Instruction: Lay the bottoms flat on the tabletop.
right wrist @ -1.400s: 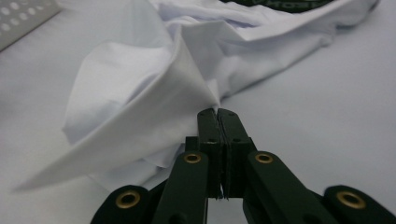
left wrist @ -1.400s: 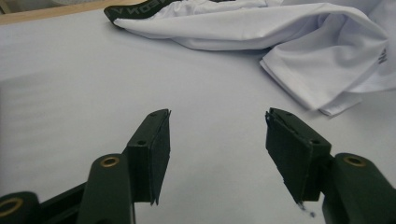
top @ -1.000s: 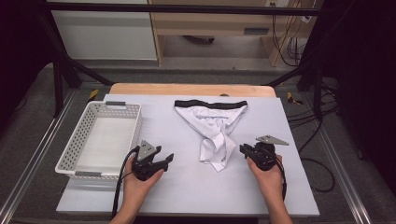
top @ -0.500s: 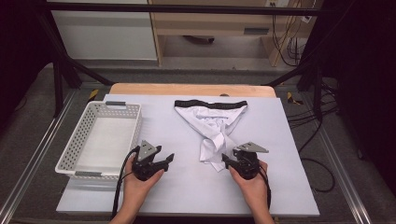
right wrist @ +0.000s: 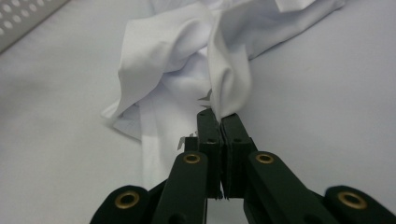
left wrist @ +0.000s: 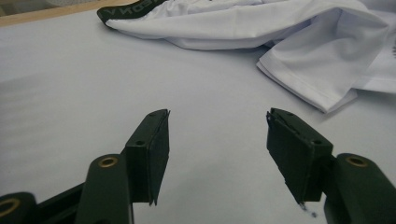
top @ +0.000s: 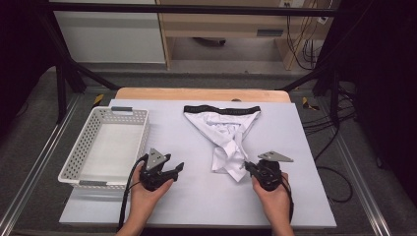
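Briefs (top: pixel 223 135) lie mid-desk (top: pixel 196 206), right of basket (top: pixel 105 147); right gripper (top: pixel 247 167) jaws just closed, clenched on fabric's lower tip; left gripper (top: pixel 178 167) jaws released, apart from cloth

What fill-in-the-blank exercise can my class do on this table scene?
1. The right gripper is shut on the white ____ garment.
2. The left gripper has its jaws ____.
3. The white perforated plastic basket lies on the table's ____ side.
Missing words: cloth; open; left.
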`<state>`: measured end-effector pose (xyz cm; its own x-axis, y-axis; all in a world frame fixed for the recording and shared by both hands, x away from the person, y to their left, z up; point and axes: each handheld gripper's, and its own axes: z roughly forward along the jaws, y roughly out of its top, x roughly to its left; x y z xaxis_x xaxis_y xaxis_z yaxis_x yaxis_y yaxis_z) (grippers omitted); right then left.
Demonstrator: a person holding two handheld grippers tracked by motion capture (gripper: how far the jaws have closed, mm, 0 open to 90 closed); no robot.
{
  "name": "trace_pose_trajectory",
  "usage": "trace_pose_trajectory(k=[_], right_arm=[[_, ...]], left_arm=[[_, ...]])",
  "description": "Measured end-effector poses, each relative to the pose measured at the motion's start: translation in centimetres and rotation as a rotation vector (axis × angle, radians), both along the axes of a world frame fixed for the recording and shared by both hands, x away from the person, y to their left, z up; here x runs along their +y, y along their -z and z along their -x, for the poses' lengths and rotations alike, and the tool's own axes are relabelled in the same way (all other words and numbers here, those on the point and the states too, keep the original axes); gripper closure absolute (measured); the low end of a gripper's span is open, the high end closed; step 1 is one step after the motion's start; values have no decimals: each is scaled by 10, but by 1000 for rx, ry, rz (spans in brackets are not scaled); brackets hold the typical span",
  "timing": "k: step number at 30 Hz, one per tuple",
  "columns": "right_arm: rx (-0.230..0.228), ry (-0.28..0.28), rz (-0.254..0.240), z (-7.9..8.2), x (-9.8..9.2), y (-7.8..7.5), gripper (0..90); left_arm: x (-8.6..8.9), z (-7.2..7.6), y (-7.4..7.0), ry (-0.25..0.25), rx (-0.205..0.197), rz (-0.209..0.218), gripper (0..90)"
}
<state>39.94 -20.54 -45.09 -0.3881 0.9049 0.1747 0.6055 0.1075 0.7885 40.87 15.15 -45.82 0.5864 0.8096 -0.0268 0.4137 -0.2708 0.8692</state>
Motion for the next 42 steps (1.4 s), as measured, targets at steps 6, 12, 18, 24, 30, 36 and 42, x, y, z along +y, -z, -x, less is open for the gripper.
trace_pose_trajectory(k=[6, 12, 18, 24, 30, 36, 42], right_arm=[[69, 24, -2, 18, -53, -3, 885], [160, 72, -15, 24, -98, 20, 759], [57, 104, -30, 28, -93, 9, 615], [18, -3, 46, 32, -58, 5, 628], [42, -56, 128, 40, -38, 10, 650], [89, -74, 194, 41, -32, 21, 648], [94, -87, 217, 41, -38, 24, 864]], left_arm=[[1, -1, 0, -4, -1, 0, 392], [-2, -1, 2, -2, 3, -7, 392], [-3, -1, 2, 3, -2, -15, 391], [-3, 0, 1, 4, -3, -14, 389], [-3, -1, 2, 3, 0, -19, 389], [-7, 1, 3, 17, -1, -26, 389], [-8, 1, 5, 19, 7, -28, 388]])
